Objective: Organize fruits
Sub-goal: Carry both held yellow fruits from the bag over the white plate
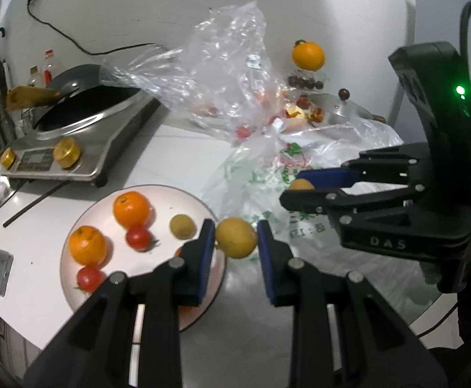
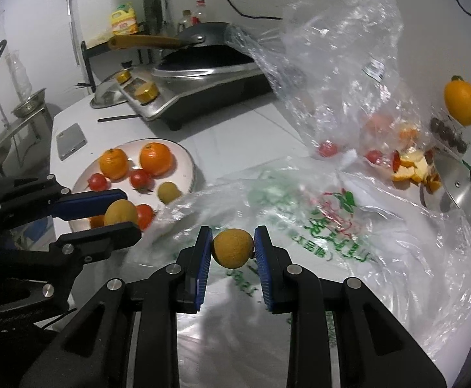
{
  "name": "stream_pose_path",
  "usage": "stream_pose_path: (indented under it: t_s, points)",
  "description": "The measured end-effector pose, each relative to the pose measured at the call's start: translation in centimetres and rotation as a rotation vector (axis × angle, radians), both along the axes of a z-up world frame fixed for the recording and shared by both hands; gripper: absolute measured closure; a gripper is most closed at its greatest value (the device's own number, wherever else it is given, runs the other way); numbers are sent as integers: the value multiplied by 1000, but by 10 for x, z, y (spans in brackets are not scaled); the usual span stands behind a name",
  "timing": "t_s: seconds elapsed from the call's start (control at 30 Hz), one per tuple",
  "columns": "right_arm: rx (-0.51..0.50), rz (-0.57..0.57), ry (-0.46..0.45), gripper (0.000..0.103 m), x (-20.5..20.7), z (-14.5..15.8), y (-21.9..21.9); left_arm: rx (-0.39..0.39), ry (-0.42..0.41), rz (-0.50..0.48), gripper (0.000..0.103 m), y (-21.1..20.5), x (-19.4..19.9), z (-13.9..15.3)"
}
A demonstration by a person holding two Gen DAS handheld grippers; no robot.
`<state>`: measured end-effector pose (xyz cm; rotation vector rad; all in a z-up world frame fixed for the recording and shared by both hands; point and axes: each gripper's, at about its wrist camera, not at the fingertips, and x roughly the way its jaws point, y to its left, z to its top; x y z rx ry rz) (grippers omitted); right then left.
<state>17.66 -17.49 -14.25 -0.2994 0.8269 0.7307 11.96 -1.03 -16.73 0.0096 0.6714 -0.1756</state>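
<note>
Left gripper clamped on a yellow fruit, blue pads pressing both sides. The fruit is slightly oval, long axis tilted a bit off vertical in the left wrist view. It hangs just past the right rim of the plate, above the counter.

Right gripper clamped on a second yellow fruit, which is near round with no clear long axis. It sits over the printed plastic bag, right of the plate and well apart from it.

Plate holds two oranges, tomatoes and one small yellow-green fruit. Near-right part of the plate is hidden behind the left gripper, so I can't tell how much room is free there.

The clear bag stands crumpled at the far side, with tomatoes and peel showing through. One orange sits far right, against the wall. The induction cooker with pan takes the far-left counter, and a phone lies near the left counter edge. Bare counter runs between the plate and the cooker.
</note>
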Motion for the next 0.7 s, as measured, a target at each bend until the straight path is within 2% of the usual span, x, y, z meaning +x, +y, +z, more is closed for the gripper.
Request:
stream_pose_path:
  t_s: [0.7]
  points:
    - [-17, 101, -12, 74, -39, 11, 52, -18, -21, 112, 76, 56, -36, -2]
